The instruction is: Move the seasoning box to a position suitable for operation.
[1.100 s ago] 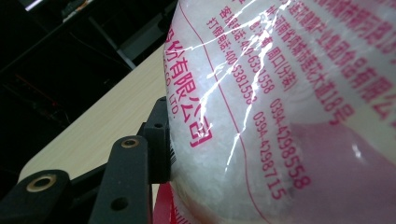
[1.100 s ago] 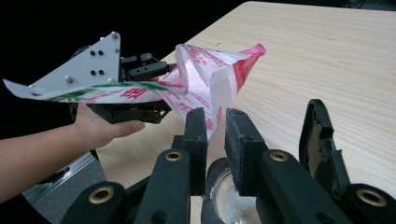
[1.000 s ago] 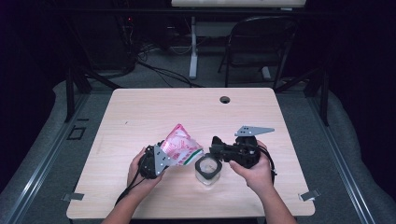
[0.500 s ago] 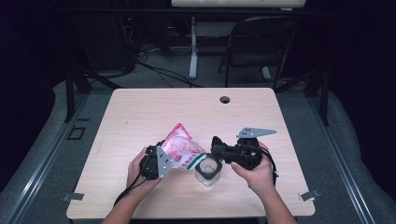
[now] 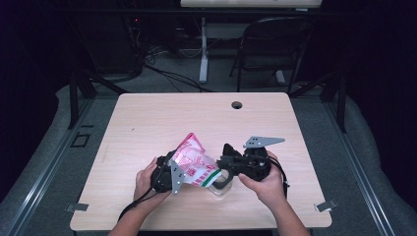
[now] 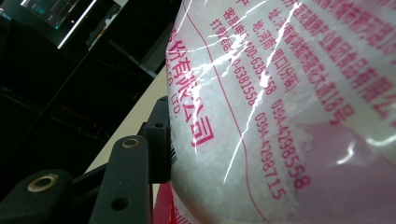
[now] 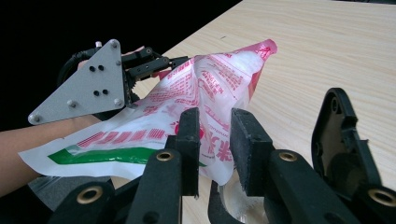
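Left gripper [image 5: 172,173] clamped on a pink-printed plastic bag [image 5: 193,161] of white crystals, one pad [image 6: 159,140] pressed into its side, the bag tilted over a clear jar [image 5: 218,183] near the table's [image 5: 147,118] front edge. Right gripper [image 7: 215,140] at the bag's lower end above the jar rim, jaws just opened further, a slim gap between pads, film in that gap, unclear whether still pinched.
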`<state>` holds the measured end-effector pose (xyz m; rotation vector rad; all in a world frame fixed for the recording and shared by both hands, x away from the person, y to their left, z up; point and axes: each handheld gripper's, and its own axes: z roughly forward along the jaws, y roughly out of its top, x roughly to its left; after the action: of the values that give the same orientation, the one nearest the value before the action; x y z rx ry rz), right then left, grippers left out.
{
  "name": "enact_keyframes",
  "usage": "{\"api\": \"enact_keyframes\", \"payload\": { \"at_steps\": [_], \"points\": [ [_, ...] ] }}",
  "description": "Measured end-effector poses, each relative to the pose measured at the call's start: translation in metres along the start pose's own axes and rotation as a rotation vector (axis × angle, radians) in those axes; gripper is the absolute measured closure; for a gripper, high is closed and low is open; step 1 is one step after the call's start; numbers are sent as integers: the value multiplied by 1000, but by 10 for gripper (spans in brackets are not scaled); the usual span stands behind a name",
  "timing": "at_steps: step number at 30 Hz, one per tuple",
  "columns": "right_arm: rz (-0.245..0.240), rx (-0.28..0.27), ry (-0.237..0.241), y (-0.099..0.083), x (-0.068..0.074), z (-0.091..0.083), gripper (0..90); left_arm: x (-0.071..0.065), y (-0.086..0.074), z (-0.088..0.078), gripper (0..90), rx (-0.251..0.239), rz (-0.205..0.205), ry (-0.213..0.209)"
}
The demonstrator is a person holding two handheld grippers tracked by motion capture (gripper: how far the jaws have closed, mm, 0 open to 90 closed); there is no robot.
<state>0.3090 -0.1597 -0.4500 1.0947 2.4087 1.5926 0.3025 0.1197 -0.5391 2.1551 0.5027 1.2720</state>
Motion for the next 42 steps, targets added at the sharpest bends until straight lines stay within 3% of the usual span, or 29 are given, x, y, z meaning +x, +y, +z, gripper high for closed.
{"api": "enact_keyframes", "payload": {
  "at_steps": [6, 9, 20, 27, 34, 38, 42],
  "points": [
    [-4, 7, 1, -1, 1, 3, 733, -2, 0, 0, 568, -1, 25, 20],
    [-2, 12, 2, -1, 1, 5, 736, -5, 2, 0, 569, 3, 56, 30],
    [-25, 63, -29, -7, 3, 21, 751, -15, 5, 0, 570, 2, 101, 22],
    [-39, 103, -50, -10, 3, 29, 848, -18, 6, 0, 573, -3, 98, 17],
    [-34, 92, -41, -8, 4, 28, 897, -15, 10, -3, 574, -5, 112, 45],
    [-49, 94, -52, -9, 4, 30, 900, -14, 9, -3, 576, 1, 151, 59],
    [-43, 87, -54, -8, 5, 30, 900, -13, 11, -4, 576, 1, 160, 73]
  ]
}}
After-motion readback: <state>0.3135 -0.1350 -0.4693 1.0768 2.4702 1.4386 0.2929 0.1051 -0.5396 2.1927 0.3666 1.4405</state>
